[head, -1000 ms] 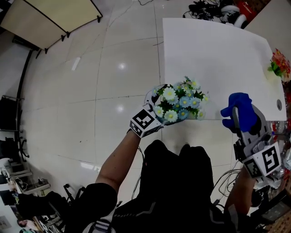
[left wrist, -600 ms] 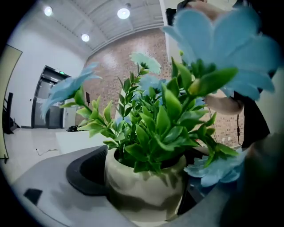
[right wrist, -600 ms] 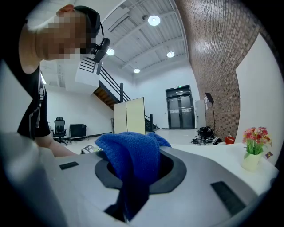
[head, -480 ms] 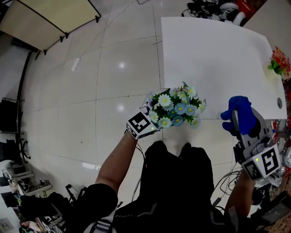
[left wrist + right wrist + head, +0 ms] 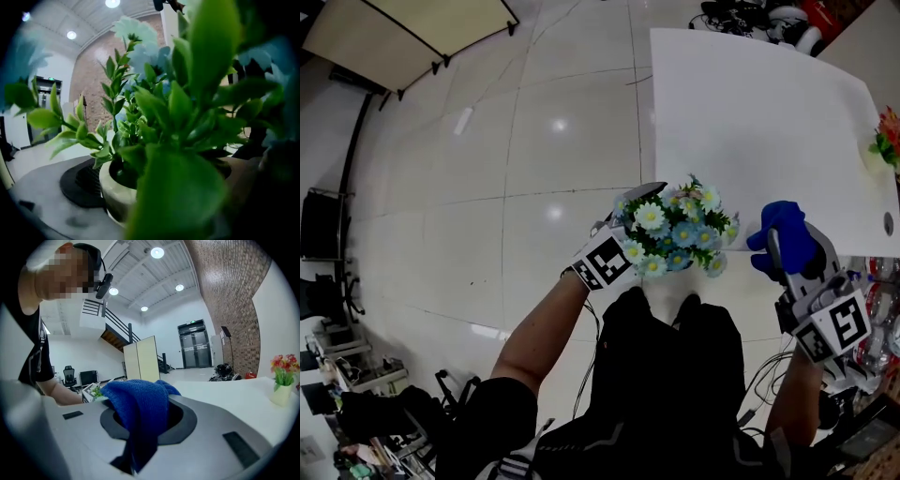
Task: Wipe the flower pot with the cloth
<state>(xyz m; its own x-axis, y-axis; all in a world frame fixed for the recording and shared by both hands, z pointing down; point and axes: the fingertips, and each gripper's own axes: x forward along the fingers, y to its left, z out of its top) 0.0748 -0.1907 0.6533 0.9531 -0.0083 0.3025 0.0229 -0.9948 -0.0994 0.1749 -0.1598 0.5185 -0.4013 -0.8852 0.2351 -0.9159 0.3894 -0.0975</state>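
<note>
A bunch of white and blue artificial flowers (image 5: pixel 675 228) fills a cream flower pot (image 5: pixel 112 190). The pot hangs in the air just off the white table's near edge, held between the jaws of my left gripper (image 5: pixel 649 217). In the left gripper view one black pad (image 5: pixel 77 183) lies against the pot's side, and leaves hide the other side. These jaws have just been opening a little with the pot still between them. To the right of the flowers, my right gripper (image 5: pixel 787 255) is shut on a blue knitted cloth (image 5: pixel 783 230). The cloth (image 5: pixel 138 413) drapes over the jaws, a short gap from the flowers.
The white table (image 5: pixel 750 112) stretches ahead, with a small vase of red flowers (image 5: pixel 886 141) at its right edge. Cables and gear (image 5: pixel 750 14) lie past its far end. A folding board (image 5: pixel 412 33) stands on the tiled floor at the far left.
The left gripper has rolled slightly and shifted with the pot. The right gripper has sunk a little with the cloth, and the gap to the flowers is slightly narrower than half a second ago.
</note>
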